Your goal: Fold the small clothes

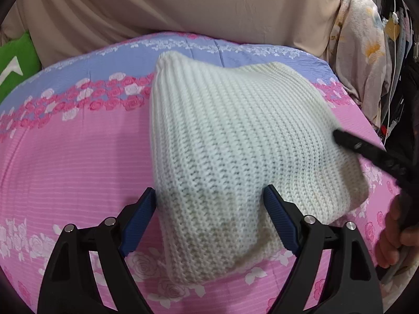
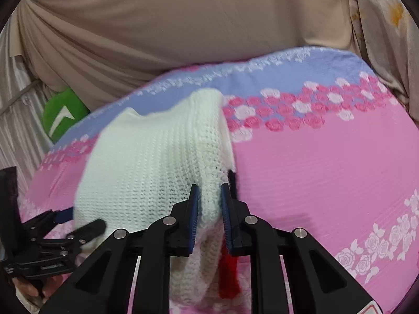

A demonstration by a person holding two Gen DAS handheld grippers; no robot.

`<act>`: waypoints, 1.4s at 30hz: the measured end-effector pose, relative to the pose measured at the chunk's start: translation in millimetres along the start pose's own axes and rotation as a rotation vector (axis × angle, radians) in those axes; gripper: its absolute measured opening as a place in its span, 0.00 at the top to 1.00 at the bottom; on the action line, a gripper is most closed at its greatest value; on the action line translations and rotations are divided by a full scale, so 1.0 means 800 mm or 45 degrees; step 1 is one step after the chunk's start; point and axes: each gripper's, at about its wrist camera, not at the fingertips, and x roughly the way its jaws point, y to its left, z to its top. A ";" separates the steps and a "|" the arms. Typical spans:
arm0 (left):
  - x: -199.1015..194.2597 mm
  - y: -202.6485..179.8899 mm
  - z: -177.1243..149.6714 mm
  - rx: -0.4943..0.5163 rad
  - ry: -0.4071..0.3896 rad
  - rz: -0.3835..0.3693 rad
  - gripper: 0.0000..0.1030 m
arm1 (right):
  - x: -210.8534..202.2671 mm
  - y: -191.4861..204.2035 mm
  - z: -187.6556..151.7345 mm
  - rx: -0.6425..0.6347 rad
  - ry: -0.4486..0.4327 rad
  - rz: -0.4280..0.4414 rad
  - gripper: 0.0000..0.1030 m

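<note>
Pink bedding (image 1: 73, 157) printed with roses and a lilac band across its far side covers the work surface, with beige draped cloth (image 1: 183, 2) hanging behind it and a green cushion (image 1: 15, 65) at the far left edge. On the bedding lies a white knitted garment (image 1: 230, 141), ribbed and partly bunched up. The left gripper (image 1: 209, 198) points down at the near end of the garment with its 2 blue-padded fingers spread wide on either side of the knit, not pressing it. The right gripper (image 2: 209, 196) has its fingers drawn close together and clamped on a fold at the garment's right edge; a red piece (image 2: 229, 272) and a black piece (image 2: 231, 180) show beside that fold. A hand (image 1: 395, 238) holds the right gripper's handle.
</note>
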 end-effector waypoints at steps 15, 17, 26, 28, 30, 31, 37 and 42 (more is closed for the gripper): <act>0.004 0.004 0.027 -0.041 -0.004 -0.007 0.10 | 0.000 0.003 -0.025 0.054 0.059 0.031 0.28; 0.012 0.001 0.027 -0.037 0.008 0.002 0.09 | 0.007 -0.001 -0.025 0.068 0.064 0.046 0.24; 0.029 -0.001 0.026 -0.045 0.012 0.008 0.04 | 0.025 -0.009 -0.024 0.135 0.115 0.189 0.23; 0.032 0.000 0.026 -0.049 0.012 0.002 0.04 | 0.030 -0.006 -0.023 0.128 0.124 0.199 0.23; 0.034 0.000 0.026 -0.050 0.011 -0.003 0.04 | 0.034 -0.005 -0.022 0.128 0.134 0.211 0.23; 0.036 0.000 0.025 -0.052 0.009 -0.009 0.04 | 0.036 -0.005 -0.021 0.134 0.141 0.222 0.23; 0.052 0.025 0.023 -0.167 0.066 -0.208 0.04 | 0.044 -0.007 -0.016 0.142 0.161 0.264 0.22; 0.049 0.024 0.024 -0.137 0.060 -0.245 0.12 | 0.051 0.000 -0.010 0.128 0.170 0.282 0.26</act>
